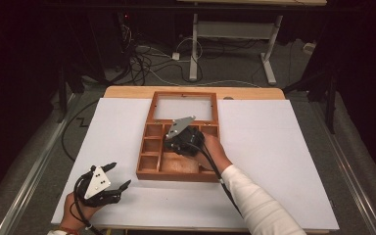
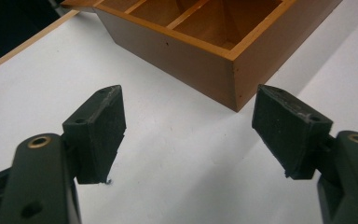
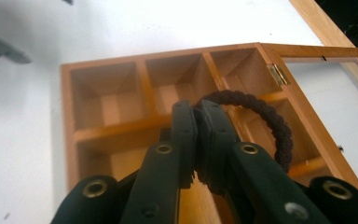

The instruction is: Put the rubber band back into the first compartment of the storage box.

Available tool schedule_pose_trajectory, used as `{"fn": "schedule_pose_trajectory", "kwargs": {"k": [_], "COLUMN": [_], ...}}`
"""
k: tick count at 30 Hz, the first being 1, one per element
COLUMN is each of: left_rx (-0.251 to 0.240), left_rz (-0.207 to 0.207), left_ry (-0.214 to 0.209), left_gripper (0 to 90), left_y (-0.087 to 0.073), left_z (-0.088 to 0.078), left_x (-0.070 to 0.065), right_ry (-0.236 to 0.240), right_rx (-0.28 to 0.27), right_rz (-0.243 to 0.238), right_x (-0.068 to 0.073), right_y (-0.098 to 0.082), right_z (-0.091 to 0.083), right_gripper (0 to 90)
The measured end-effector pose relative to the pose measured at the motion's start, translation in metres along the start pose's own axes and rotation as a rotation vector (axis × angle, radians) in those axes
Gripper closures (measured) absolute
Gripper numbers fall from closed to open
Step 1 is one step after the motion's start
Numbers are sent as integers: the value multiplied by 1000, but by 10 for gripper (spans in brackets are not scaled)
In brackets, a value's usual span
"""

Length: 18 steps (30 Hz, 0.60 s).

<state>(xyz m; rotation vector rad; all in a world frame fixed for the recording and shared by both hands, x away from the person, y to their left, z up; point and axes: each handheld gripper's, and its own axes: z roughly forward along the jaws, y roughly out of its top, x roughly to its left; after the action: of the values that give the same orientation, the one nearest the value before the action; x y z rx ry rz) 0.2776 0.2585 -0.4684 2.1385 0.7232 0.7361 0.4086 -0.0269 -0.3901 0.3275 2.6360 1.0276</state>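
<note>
Right gripper view: the right gripper (image 3: 199, 109) has its fingers pinched on a dark hair band (image 3: 265, 120) above the wooden box (image 3: 67, 126) (lid open). Left gripper (image 2: 186, 123) fingers are apart over the desk (image 2: 177, 154).

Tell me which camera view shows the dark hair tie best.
The right gripper view: the hair tie loops out from the shut right tool, clamped between its pads above the wooden box. In the high view the hand and tool cover it. The left gripper view gives just a box corner.
</note>
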Motion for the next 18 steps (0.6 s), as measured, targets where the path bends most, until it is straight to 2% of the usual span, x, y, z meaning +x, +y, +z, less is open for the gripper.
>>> {"fn": "schedule_pose_trajectory", "kwargs": {"k": [1, 7, 11, 15, 18], "left_rx": [1, -13, -15, -17, -19], "left_rz": [3, -12, -12, -6, 0], "left_ry": [-1, -1, -4, -4, -4], "left_gripper": [249, 249, 250, 251, 251], "left_y": [0, -2, -3, -3, -3], "left_z": [0, -2, -3, -3, -3], "left_x": [0, 2, 2, 2, 3], "right_ry": [3, 9, 17, -4, 0], "right_rx": [8, 28, 73, 96, 110], "right_rz": [3, 11, 23, 22, 41], "right_x": [-4, -15, -24, -27, -29], "right_y": [6, 22, 30, 35, 38], "right_z": [8, 30, 48, 62, 71], "right_gripper": [856, 856, 854, 853, 852]}}
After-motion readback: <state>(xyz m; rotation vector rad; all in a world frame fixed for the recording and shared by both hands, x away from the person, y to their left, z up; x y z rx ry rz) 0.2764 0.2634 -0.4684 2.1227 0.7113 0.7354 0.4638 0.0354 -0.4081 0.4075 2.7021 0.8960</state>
